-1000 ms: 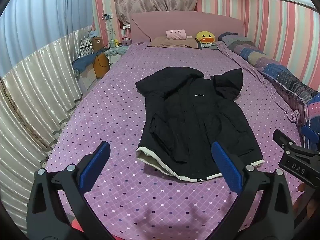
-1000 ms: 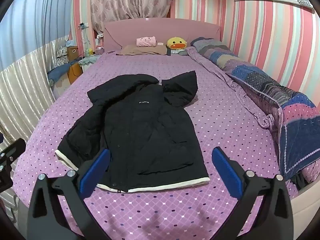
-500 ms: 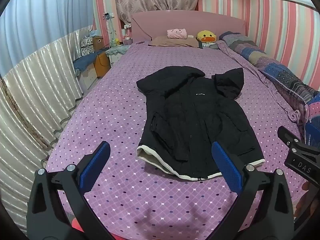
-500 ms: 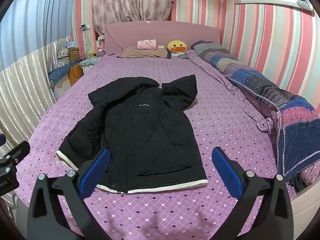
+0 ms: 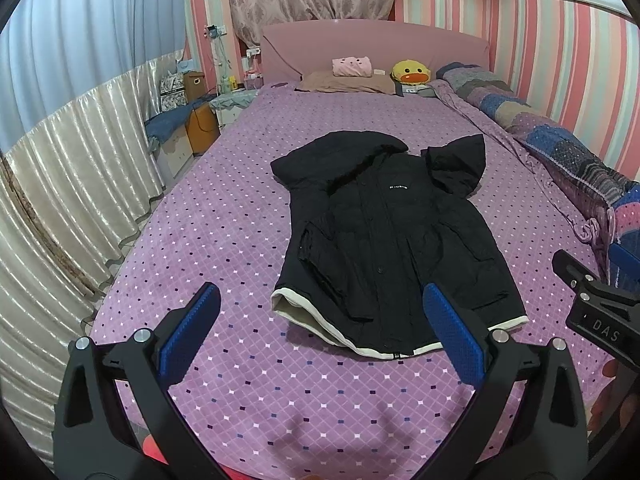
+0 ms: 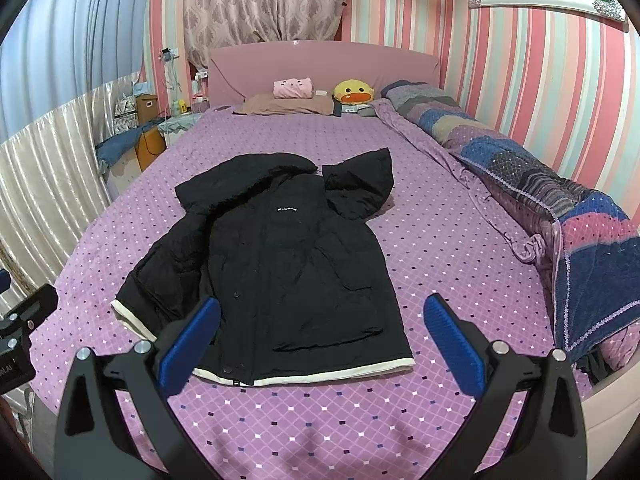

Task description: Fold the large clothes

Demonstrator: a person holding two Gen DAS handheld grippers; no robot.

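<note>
You are holding each hand-held gripper (image 5: 316,320) (image 6: 318,322) wide and empty; the black jacket (image 6: 288,264) is lying unfolded on the bed (image 6: 440,240), folding all remaining.

Left tool (image 5: 320,322): black angular plastic frame, two diverging arms, each tipped with ribbed blue pad (image 5: 190,332). Round silver screws at arm joints. Red part partly visible beneath frame at bottom edge.

Right tool (image 6: 320,330): same build, black frame, blue textured pads (image 6: 454,344), silver screw heads. In left wrist view its black side block carries white letters "DAS", small silver screws beside them.
</note>
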